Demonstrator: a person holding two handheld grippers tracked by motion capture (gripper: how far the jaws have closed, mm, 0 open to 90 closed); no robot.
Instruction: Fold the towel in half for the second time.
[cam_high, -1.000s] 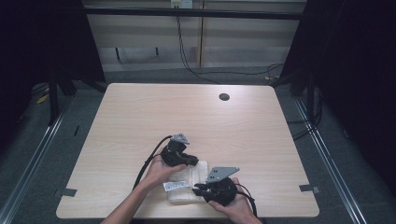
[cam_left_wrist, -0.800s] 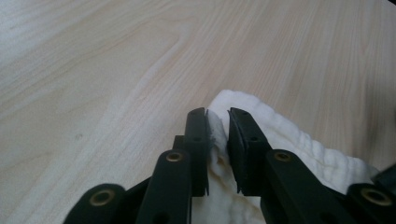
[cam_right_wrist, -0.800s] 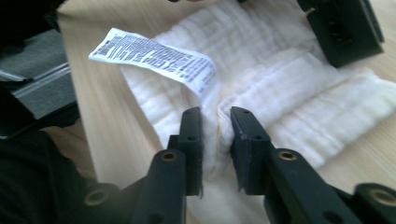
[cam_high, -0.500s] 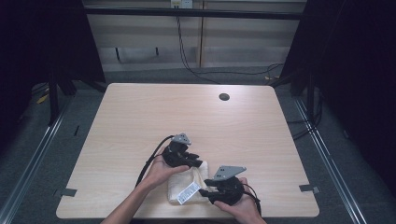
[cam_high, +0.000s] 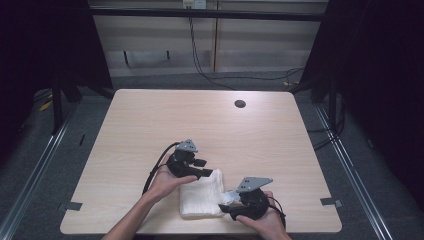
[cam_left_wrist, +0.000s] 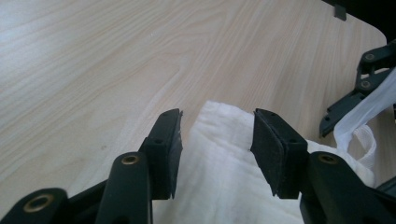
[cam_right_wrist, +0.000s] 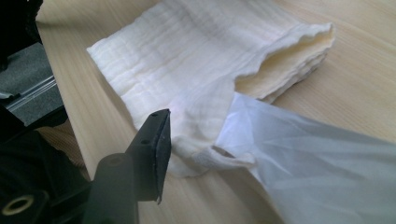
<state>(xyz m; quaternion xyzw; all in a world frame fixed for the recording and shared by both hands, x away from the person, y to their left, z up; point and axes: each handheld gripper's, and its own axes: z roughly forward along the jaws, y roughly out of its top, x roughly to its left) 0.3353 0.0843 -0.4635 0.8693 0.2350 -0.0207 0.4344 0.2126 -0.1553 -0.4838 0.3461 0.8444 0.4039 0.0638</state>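
Item: folded white cloth (cam_high: 201, 194), lying flat on the table (cam_high: 150, 125) near its front edge, between the two hands.

Left gripper (cam_high: 202, 168): held at the cloth's far left corner. Its jaws have just been opening; in the left gripper view they stand apart with the cloth's corner (cam_left_wrist: 219, 140) lying between and below them, the pads clear of it.

Right gripper (cam_high: 231, 206): at the cloth's right edge. Its jaws have just been opening; in its own view one jaw is visible, clear of the cloth (cam_right_wrist: 187, 74), and nothing is pinched.

Tag (cam_right_wrist: 303, 149): thin translucent white strip and loop, attached at the cloth's right side, lying toward the right gripper.

Progress, as judged: folding looks done or nearly so, with the cloth layered, squared and let go. What may be left is a further fold or a move elsewhere.

Poorly seen: the right gripper's second jaw is out of frame; the layer count at the open edge is unclear; the tag is possibly a plastic label, though its material cannot be told.
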